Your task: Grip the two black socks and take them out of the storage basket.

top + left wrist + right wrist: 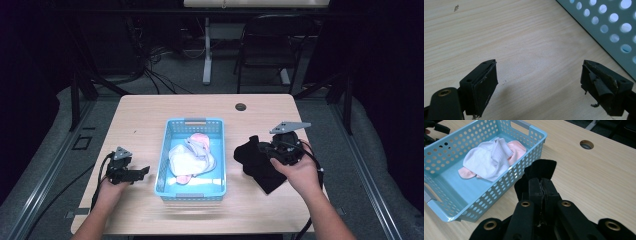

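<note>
The black cloth [257, 162] lies on the bench [150, 112] at about 3 o'clock of the blue basket [165, 150], just beside it. My right hand-held gripper [272, 152] has its jaws pressed together on an edge of this cloth. The basket holds white and pink clothes [192, 155]. My left hand-held gripper [142, 171] rests at 9 o'clock of the basket, jaws wide apart, nothing between them.

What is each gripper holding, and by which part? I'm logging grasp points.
The right gripper is shut on the black cloth, pinching it at a bunched edge. The left gripper is open over the table, holding nothing.
</note>
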Available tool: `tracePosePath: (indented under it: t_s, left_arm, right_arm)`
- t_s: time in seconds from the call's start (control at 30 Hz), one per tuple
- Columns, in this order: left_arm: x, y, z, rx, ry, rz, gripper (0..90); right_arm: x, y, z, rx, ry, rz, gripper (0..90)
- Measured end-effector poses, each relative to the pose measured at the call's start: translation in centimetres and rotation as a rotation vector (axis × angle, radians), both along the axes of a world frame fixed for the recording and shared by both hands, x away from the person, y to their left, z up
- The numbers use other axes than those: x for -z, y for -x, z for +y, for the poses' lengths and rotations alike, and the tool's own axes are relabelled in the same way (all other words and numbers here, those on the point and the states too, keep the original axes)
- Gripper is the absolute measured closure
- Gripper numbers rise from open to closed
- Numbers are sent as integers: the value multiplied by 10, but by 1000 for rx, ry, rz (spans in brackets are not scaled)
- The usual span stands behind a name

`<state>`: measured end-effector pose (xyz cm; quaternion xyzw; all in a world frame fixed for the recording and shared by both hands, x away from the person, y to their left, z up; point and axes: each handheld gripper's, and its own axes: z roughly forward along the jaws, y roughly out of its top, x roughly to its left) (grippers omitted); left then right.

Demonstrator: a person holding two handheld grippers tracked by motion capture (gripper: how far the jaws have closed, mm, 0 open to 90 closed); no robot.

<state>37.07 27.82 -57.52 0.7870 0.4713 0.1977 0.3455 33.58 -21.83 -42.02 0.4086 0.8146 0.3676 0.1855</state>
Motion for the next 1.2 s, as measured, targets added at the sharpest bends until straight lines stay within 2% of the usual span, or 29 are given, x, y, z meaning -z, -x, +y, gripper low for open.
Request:
tracePosePath:
  t_s: [0.47, 0.6, 0.7, 0.93, 1.1, 1.13, 1.2]
  left_arm:
    - [0, 0, 0, -2, 0, -2, 142]
    - [0, 0, 0, 0, -3, 0, 142]
    - [1, 0, 0, -1, -2, 0, 142]
    - [1, 0, 0, 0, -4, 2, 142]
    - [1, -1, 0, -4, -1, 3, 142]
    - [1, -1, 0, -4, -1, 3, 142]
    - [1, 0, 0, -3, -2, 2, 142]
  right_arm:
    - [25, -2, -10, 38, -15, 46, 878]
    - [34, -4, -18, 74, -20, 52, 877]
    - [48, -8, -29, 117, -16, 73, 877]
    - [78, -16, -52, 197, -51, 132, 875]
    - [98, -19, -66, 254, -62, 153, 869]
    - [98, -19, -66, 254, -62, 153, 869]
    - [110, -20, -74, 281, -79, 171, 854]
